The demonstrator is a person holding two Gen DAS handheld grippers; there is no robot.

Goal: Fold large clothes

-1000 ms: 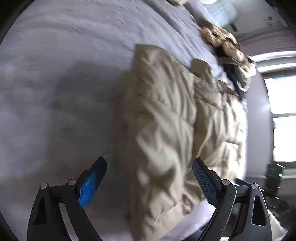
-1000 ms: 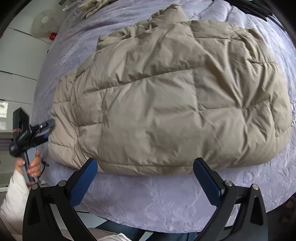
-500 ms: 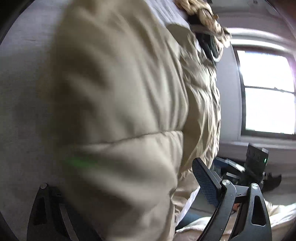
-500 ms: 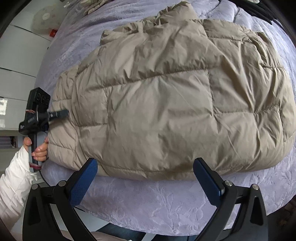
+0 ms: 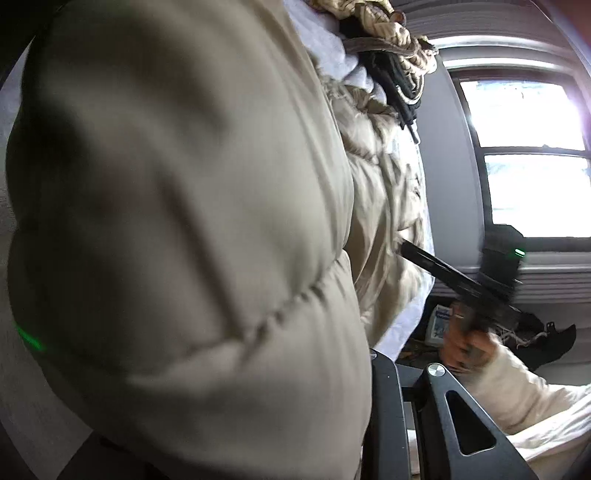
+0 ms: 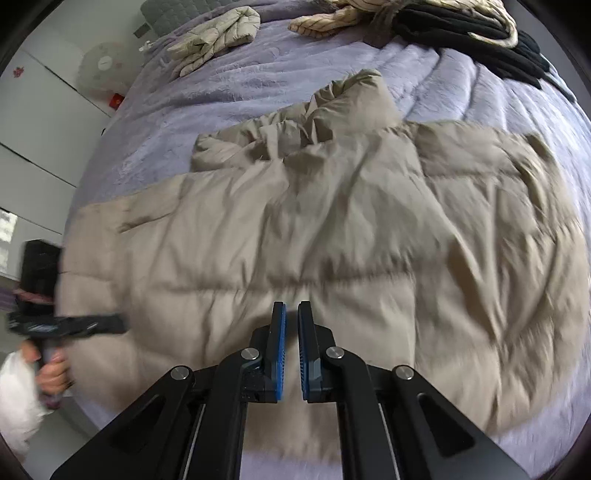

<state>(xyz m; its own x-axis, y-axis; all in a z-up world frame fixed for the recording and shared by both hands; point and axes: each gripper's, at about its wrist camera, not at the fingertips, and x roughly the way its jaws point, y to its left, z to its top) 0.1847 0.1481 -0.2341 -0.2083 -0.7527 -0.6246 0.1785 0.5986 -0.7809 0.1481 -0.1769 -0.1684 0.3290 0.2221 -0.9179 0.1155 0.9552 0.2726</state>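
the beige puffer jacket (image 6: 317, 236) lies spread flat on the purple bedspread (image 6: 229, 99), just ahead of and beneath the right gripper (image 6: 291, 314), which points steeply down at the near hem. its blue pads (image 6: 279, 350) stand almost together with a thin gap, and the jaws are closing; the tips meet the hem fabric, but i cannot tell whether a fold of it is caught between them. off to that gripper's left, at the jacket's side edge, the left gripper (image 6: 110, 323) reaches in, carried by a hand (image 6: 53, 373) in a white sleeve. from the left wrist view the padded jacket bulges right up against the camera, filling the space between the fingers and hiding one of them; these jaws too are closing, and the quilted edge looks squeezed between them, so i read it as a grip on the jacket, not a certain one. beyond the jacket, further from both grippers, lie a folded pale garment (image 6: 218, 33) and a heap of black and cream clothes (image 6: 443, 18). the step in hand seems to be taking hold of the near edge to begin a fold. the next move likely calls for both grips to be firm on the slippery, bulky shell, then lifting together and carrying the edge over the body of the jacket.
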